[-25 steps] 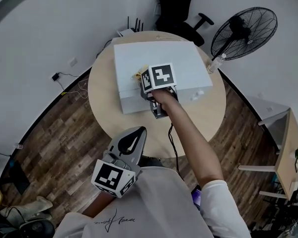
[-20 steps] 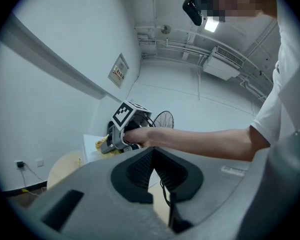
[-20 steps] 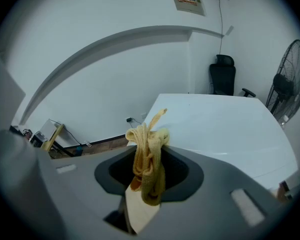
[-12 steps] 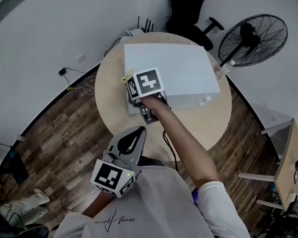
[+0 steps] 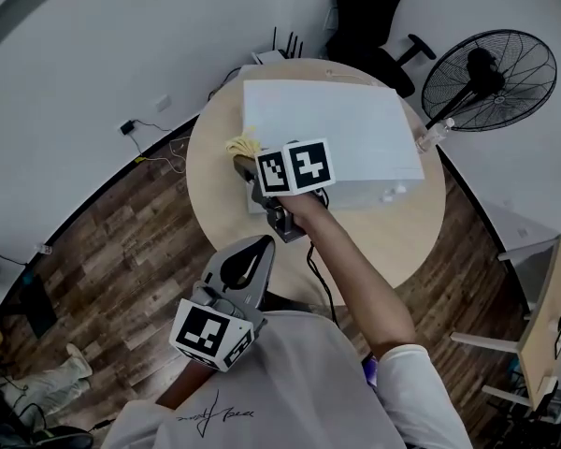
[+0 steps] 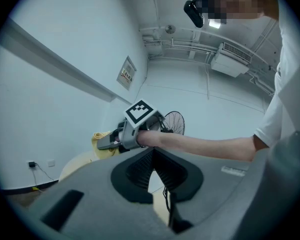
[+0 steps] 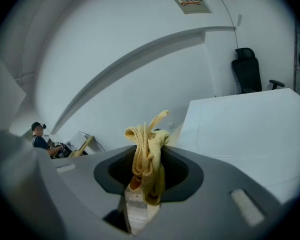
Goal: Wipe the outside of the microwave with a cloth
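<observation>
Change over the last second: the crumpled yellow cloth (image 5: 242, 145) has moved left along the white box-shaped microwave (image 5: 332, 129). It was well in from the left edge and is now at the front left corner, showing past that corner over the table top. The right gripper (image 7: 146, 181) has travelled with it. The left gripper (image 6: 153, 151) has kept its place, low by the person's body.

Count and position:

- Microwave: one. It stands on the round pale wooden table (image 5: 393, 241), toward the far edge.
- Cloth: one. It is bunched upright, just beside the microwave's front left corner, on the side of the table's left edge.
- Grippers: two.
  - Right: jaws pinched on the cloth, whose folds rise out between them. The arm reaches in over the table's near edge.
  - Left: jaws closed tip to tip with nothing between them. It is held off the table's near edge, close to the person's white shirt (image 5: 290, 391).
- Black-and-white marker cubes: two, one on each gripper.
- Clear plastic bottle (image 5: 434, 135): one. It is at the table's right edge, near the microwave's right side.
- Black standing fan (image 5: 491, 78): one. It is on the floor beyond the table's right edge.
- Black office chair (image 5: 369, 12): one, beyond the table's far edge.
</observation>
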`<state>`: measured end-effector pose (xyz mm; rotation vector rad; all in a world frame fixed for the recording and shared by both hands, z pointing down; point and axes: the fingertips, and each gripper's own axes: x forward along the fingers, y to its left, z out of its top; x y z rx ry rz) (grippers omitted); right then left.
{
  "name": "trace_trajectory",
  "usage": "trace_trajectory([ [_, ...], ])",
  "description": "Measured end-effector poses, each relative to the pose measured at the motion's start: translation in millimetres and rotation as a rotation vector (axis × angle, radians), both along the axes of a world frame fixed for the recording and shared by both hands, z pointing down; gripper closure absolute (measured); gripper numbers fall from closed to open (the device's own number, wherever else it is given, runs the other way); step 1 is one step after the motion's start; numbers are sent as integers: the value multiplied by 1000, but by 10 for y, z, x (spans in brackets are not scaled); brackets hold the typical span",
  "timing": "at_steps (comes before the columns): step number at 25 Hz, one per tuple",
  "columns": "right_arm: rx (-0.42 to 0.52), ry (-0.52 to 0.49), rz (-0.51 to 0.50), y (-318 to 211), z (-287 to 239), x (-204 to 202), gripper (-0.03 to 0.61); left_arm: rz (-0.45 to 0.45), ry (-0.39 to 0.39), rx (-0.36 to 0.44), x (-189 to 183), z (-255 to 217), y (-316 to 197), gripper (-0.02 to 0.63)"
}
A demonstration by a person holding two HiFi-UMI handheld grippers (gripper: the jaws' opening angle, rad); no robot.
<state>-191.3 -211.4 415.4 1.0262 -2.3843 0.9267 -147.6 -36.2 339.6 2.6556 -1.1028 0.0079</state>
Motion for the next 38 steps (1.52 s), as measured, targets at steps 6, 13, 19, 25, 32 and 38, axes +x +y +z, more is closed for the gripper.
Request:
trace_trajectory([
  [6, 73, -59, 19, 75, -203, 349, 442, -3, -14, -3, 33, 19, -49, 620],
  [13, 120, -90, 52, 209, -320, 800, 442, 9, -22, -1, 141, 0, -113, 620],
  [19, 150, -80, 45, 389, -368, 1129, 442, 5, -18, 2, 205, -23, -153, 620],
  [25, 190, -80, 63, 476, -466, 1444, 442, -22, -13, -1, 192, 18, -276, 620],
  [32, 233, -68, 85, 619, -443, 1783, 442, -44, -15, -16, 220, 92, -371, 620],
  [38, 273, -72, 148, 770, -415, 2137, 442, -69, -27, -42, 229, 202, -479, 620],
])
